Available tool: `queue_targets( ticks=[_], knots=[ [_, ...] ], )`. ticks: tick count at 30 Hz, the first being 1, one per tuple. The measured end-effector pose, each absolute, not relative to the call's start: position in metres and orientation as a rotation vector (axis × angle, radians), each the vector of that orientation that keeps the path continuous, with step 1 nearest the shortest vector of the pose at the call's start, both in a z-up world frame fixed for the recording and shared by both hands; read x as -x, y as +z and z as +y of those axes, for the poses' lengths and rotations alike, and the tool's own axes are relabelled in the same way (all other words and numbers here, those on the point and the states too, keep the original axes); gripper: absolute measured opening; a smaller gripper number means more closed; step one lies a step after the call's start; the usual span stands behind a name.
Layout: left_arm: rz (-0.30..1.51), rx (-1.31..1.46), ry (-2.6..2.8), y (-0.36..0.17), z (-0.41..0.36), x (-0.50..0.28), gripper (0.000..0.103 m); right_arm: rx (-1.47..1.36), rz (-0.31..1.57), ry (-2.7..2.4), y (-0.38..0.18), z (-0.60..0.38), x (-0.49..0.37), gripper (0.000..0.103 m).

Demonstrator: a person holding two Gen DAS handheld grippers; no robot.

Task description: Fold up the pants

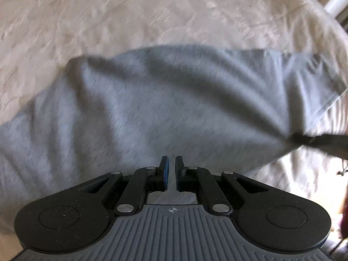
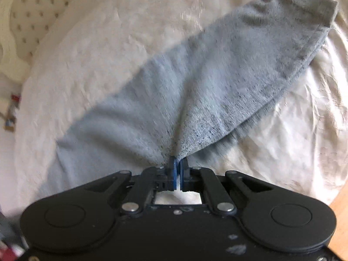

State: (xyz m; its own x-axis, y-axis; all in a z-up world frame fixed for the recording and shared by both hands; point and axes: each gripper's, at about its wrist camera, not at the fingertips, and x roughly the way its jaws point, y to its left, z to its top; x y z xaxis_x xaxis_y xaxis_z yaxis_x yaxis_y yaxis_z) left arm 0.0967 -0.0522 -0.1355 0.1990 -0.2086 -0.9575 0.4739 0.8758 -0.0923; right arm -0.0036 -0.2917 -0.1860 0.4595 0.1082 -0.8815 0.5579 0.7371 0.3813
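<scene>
The right gripper (image 2: 178, 163) sits closest to its camera, jaws clamped tight on a pinch of the pants (image 2: 195, 82), the grey cloth bunching into a ridge that runs up and away from the pads. From that pinch, one leg stretches toward the upper right across the bedspread (image 2: 97, 43), ending in a darker cuff (image 2: 304, 6); the rest of the garment spreads down to the left of the pinch.

In the left wrist view, the left gripper (image 1: 171, 163) hangs over the pants (image 1: 152, 100) with its jaws nearly together and nothing visible between the pads; whether it touches the cloth cannot be told. To the right of the pants' middle, a dark finger, apparently of the right gripper (image 1: 308, 140), tugs the fabric into diagonal creases. The picture is smeared, so finer detail is lost.

The step in hand looks like the gathering of one edge, the garment lying rumpled rather than flat on the bedspread (image 1: 152, 10). The next move likely calls for the left gripper to open and take a second hold on the pants, so both can carry the cloth over evenly.
</scene>
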Motion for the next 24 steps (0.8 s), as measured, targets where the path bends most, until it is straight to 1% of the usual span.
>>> queue_targets(
  ticks=[3,5,6,7,8,11,12,14,15,18,21,24],
  knots=[
    [1.283,-0.253,-0.512,-0.139,-0.073,-0.101,0.006,-0.734,1.108,-0.325,-0.203,-0.294,-0.005,0.005],
    [1.284,-0.257,-0.519,-0.146,-0.086,-0.101,0.006,-0.731,1.114,-0.313,-0.204,-0.296,-0.012,0.008],
    [1.302,-0.260,-0.511,-0.153,-0.089,-0.101,0.006,-0.715,1.114,-0.298,-0.201,-0.297,-0.013,0.011],
    [1.327,-0.266,-0.499,-0.160,-0.093,-0.100,0.006,-0.703,1.113,-0.284,-0.198,-0.298,-0.014,0.017],
    [1.359,-0.271,-0.480,-0.169,-0.093,-0.098,0.006,-0.685,1.113,-0.273,-0.193,-0.301,-0.012,0.019],
    [1.388,-0.273,-0.458,-0.180,-0.087,-0.090,0.006,-0.647,1.094,-0.264,-0.177,-0.319,-0.001,0.019],
    [1.391,-0.274,-0.458,-0.179,-0.085,-0.088,0.006,-0.623,1.079,-0.274,-0.171,-0.327,0.004,0.019],
    [1.406,-0.284,-0.453,-0.176,-0.084,-0.086,0.006,-0.579,1.053,-0.323,-0.162,-0.350,0.008,0.030],
    [1.403,-0.292,-0.444,-0.172,-0.085,-0.085,0.006,-0.562,1.039,-0.359,-0.158,-0.365,0.011,0.032],
    [1.338,-0.309,-0.433,-0.153,-0.095,-0.083,0.006,-0.529,1.013,-0.478,-0.154,-0.411,0.014,0.033],
    [1.300,-0.286,-0.436,-0.143,-0.114,-0.084,0.007,-0.477,0.978,-0.587,-0.148,-0.454,0.016,0.039],
    [1.303,-0.258,-0.449,-0.144,-0.136,-0.085,0.007,-0.393,0.935,-0.625,-0.137,-0.490,0.015,0.050]
  ],
)
